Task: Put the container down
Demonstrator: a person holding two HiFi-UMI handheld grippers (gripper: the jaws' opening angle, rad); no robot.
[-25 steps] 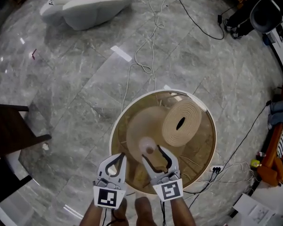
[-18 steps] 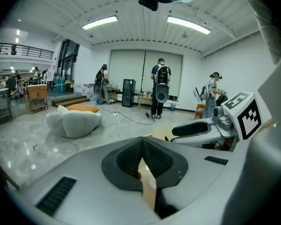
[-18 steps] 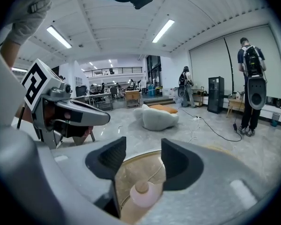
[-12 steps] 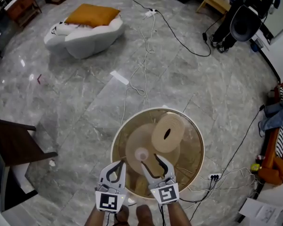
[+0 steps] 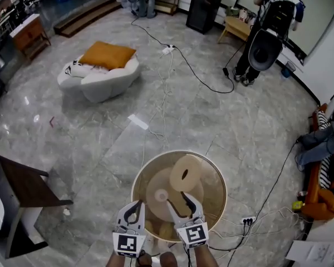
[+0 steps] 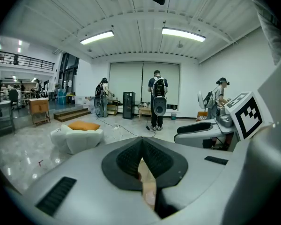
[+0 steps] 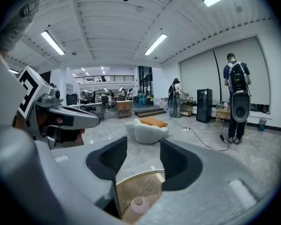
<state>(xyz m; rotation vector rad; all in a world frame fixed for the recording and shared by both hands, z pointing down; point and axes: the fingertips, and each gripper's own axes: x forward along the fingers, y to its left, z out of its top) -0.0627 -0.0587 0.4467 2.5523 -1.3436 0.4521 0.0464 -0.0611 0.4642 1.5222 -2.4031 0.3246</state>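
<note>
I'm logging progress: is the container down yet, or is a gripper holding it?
Done, it seems: the pink-topped container stands on the round glass table, free of both grippers. In hand: nothing; the right gripper is open, its jaws having just closed slightly on nothing, and the left gripper is shut and empty. Left: nothing visible beyond pulling away.

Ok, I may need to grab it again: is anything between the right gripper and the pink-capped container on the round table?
Nothing visible. The right gripper, jaws apart, just closing slightly and empty, has a clear line to the container; the woven roll lies beside it.
</note>
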